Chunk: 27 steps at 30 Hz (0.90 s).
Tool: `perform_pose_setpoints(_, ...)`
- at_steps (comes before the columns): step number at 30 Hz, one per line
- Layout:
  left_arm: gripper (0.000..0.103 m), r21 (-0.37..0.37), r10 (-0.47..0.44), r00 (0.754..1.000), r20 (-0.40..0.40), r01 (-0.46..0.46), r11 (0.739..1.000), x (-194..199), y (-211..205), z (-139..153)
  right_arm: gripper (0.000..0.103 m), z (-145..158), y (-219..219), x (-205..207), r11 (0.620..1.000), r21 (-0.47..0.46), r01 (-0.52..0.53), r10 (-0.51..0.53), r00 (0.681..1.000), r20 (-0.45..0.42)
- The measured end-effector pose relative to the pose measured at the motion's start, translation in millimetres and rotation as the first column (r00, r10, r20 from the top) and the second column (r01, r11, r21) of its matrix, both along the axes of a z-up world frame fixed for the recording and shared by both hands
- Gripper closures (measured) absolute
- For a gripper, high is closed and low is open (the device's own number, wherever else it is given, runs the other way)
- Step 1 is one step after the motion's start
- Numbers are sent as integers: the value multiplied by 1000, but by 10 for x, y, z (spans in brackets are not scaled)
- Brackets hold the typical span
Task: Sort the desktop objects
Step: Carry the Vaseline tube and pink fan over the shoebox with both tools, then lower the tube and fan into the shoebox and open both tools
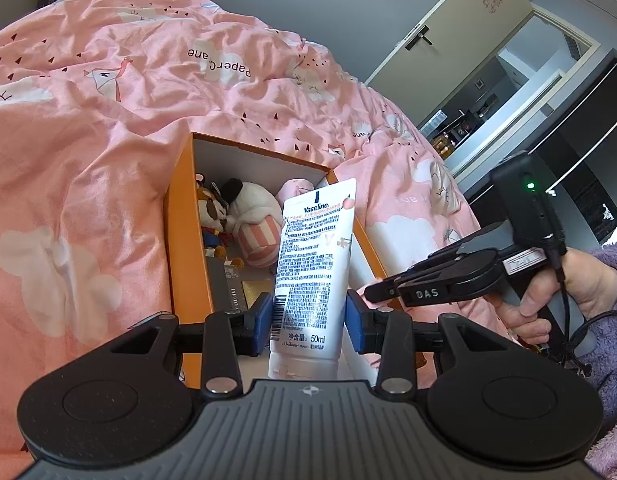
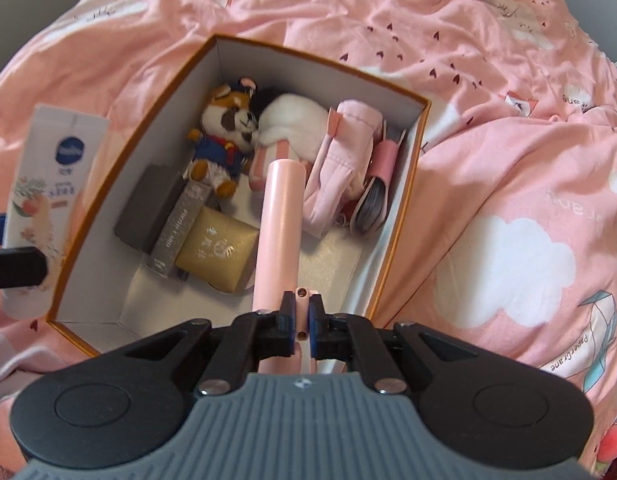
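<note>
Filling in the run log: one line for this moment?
left gripper: shut on Vaseline tube | right gripper: shut on pink cylinder | both over orange box

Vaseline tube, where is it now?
The Vaseline tube is clamped upright in the left claw, at the orange box's near left edge.

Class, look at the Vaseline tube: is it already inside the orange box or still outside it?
Outside. The Vaseline tube is held upright in the left claw, beside the orange box's outer wall in the right wrist view.

Both views share box
</note>
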<state>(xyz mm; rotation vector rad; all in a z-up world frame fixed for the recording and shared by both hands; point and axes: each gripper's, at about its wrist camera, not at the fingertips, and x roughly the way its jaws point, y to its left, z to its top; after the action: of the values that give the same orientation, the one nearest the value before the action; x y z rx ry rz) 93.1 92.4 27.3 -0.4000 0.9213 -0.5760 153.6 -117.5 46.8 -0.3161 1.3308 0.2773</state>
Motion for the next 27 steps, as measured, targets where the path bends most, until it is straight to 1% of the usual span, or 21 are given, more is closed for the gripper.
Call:
perform_pose_setpoints(2, 59, 0, 3, 1000, -3, -3, 1000, 14, 5, -4, 97, -78, 13, 24, 1000, -8, 9, -9, 999, -40)
perform_pose_setpoints(8, 59, -4, 8, 1000, -12, -8, 1000, 36, 25, -33, 97, -254, 46, 105, 998, -60, 12, -18, 995, -98)
perform_pose_setpoints(15, 59, 7, -9, 1000, -24, 9, 1000, 71, -15, -60, 97, -498, 158, 198, 993, -114, -15, -2, 989, -149)
perform_pose_setpoints(19, 59, 13, -26, 999, -31, 26, 1000, 75, -51, -81, 97, -620, 195, 217, 991, -132, -24, 3, 988, -157)
perform_pose_setpoints(22, 59, 27, -46, 998, -40, 48, 998, 77, -110, -108, 96, -661, 187, 225, 992, -122, -19, -1, 987, -159)
perform_pose_setpoints(25, 59, 49, -61, 997, -55, 63, 997, 93, -179, -151, 95, -630, 171, 229, 995, -97, -15, 0, 988, -154)
perform_pose_setpoints(26, 59, 55, -62, 996, -63, 65, 996, 100, -196, -168, 94, -610, 165, 227, 996, -86, -16, 2, 989, -151)
perform_pose_setpoints(27, 59, 61, -61, 996, -69, 65, 996, 107, -212, -185, 89, -585, 158, 221, 997, -75, -16, 5, 989, -148)
